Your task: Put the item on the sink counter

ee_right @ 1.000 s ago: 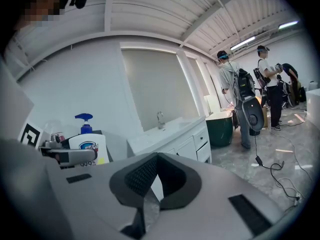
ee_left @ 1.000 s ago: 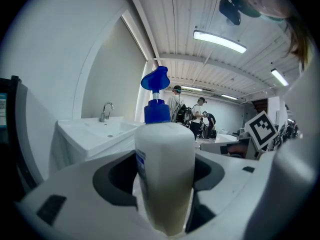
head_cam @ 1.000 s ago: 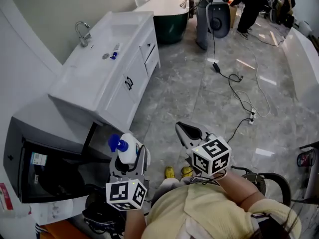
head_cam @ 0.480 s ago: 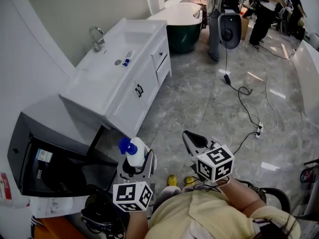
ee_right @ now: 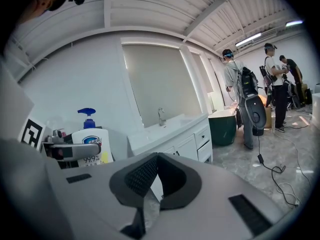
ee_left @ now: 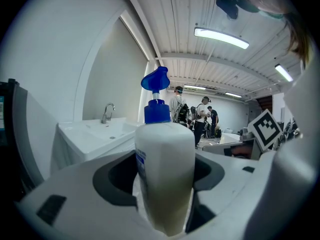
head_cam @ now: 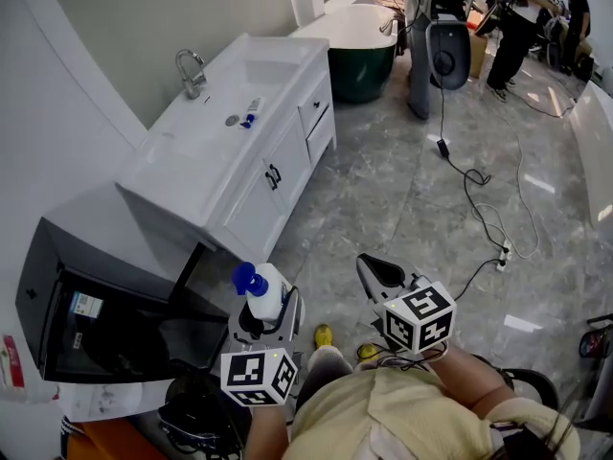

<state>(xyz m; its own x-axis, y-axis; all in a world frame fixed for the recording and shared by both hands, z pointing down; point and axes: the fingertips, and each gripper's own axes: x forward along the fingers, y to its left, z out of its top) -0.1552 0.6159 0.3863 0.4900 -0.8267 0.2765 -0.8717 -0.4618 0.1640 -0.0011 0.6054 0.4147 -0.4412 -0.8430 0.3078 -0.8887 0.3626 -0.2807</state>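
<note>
All I can read is "99.9%", printed low on the front of the soap bottle (ee_right: 93,149) I'm carrying. Its blue logo (ee_right: 92,139) and the sticker (head_cam: 84,305) on the black cabinet (head_cam: 38,257) are too small to make out.

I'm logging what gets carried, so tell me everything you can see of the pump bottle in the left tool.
The pump bottle is white, plastic-looking, with a blue pump head and collar and a blue-printed label. It stands upright, clamped between the jaws of the left tool, held in the air in front of the person, short of the white sink counter. Nothing else touches it.
</note>
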